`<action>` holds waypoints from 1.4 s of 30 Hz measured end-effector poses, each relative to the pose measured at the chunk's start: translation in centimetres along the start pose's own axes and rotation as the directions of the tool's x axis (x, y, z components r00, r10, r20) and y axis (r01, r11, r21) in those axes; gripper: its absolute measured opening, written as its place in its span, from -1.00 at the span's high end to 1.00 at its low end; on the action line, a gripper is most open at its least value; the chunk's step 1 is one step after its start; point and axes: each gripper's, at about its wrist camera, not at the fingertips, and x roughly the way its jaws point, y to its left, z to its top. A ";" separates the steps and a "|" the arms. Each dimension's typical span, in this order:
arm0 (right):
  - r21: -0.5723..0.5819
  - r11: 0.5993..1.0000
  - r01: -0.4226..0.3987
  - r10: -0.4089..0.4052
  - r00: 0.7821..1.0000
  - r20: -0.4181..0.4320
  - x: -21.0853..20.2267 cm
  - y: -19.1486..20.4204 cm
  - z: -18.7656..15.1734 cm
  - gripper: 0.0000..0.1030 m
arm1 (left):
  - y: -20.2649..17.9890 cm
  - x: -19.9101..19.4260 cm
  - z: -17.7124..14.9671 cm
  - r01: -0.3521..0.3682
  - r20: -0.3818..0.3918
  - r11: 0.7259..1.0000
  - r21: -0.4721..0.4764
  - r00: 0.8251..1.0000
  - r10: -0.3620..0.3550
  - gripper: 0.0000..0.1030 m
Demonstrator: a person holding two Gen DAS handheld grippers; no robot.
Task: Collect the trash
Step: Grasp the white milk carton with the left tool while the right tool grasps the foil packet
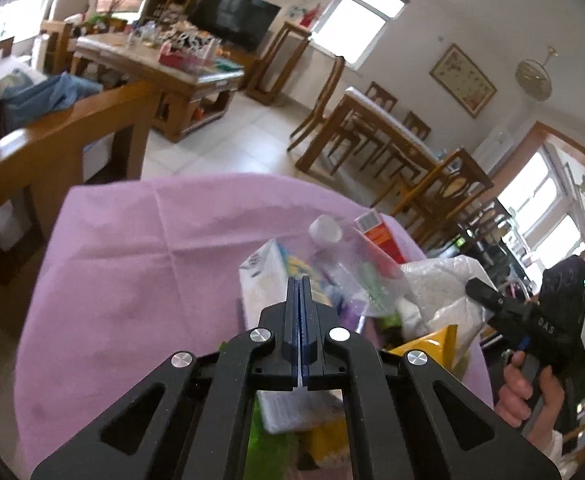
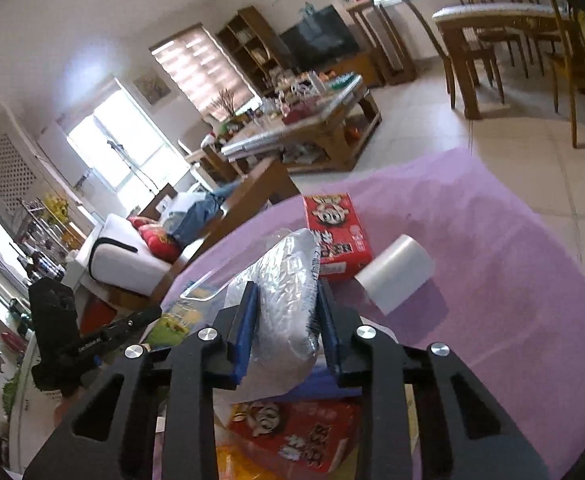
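Observation:
A heap of trash lies on the purple tablecloth (image 1: 132, 272): a clear bottle with a white cap (image 1: 324, 230), an orange-red carton (image 1: 380, 240), a white packet (image 1: 260, 280) and a yellow wrapper (image 1: 432, 340). My left gripper (image 1: 301, 280) is shut above the packet's right edge, pads together; I cannot tell whether anything thin is pinched. My right gripper (image 2: 286, 286) is shut on a crinkled silver foil bag (image 2: 280, 304), one pad against each side. A red snack box (image 2: 336, 236) and a white roll (image 2: 396, 272) lie just beyond it.
A second red box (image 2: 292, 436) sits under the right gripper. A wooden chair (image 1: 52, 152) stands left of the table. A cluttered coffee table (image 1: 152, 68) and a dining set (image 1: 372, 128) stand across the tiled floor. A hand (image 1: 532, 392) grips the right tool.

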 end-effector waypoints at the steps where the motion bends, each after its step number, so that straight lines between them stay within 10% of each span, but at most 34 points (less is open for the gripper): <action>1: -0.003 1.000 0.002 -0.001 1.000 0.015 -0.5 0.2 0.0 0.45 | -0.1 -0.3 -0.2 -0.002 -0.001 1.000 0.006 1.000 0.002 0.98; 8: -0.017 1.000 0.025 -0.023 0.995 0.098 -3.6 1.2 -0.4 0.45 | -1.3 -0.4 -1.2 -0.071 -0.014 0.996 0.062 0.997 0.072 0.64; 10: -0.023 1.000 0.014 -0.012 0.995 0.095 -4.1 1.3 -0.8 0.45 | -2.1 -0.8 -1.2 -0.157 0.039 0.982 0.107 0.987 0.154 -0.74; 11: -0.027 1.000 0.012 -0.009 0.996 0.094 -4.2 1.3 -1.0 0.45 | -2.5 -1.0 -1.3 -0.215 0.068 0.969 0.119 0.976 0.208 -0.91; 17: -0.073 0.997 0.009 -0.003 0.996 0.093 -5.2 2.1 -2.1 0.45 | -3.1 0.0 -1.7 -0.343 0.091 0.915 0.213 0.939 0.331 -0.90; 25: -0.085 0.996 -0.017 0.022 0.998 0.055 -4.5 1.7 -3.5 0.44 | 1.7 -0.2 0.0 -0.314 0.040 0.935 0.163 0.949 0.312 -0.86; 31: -0.092 0.996 -0.022 0.026 0.999 0.036 -3.9 2.0 -4.2 0.44 | 5.8 0.9 0.9 -0.116 -0.094 0.993 0.035 0.988 0.119 -0.24; 42: -0.088 0.996 -0.009 0.014 0.998 0.054 -4.7 2.6 -4.6 0.44 | 3.7 -1.5 0.7 -0.122 -0.005 0.988 0.100 0.992 0.123 0.67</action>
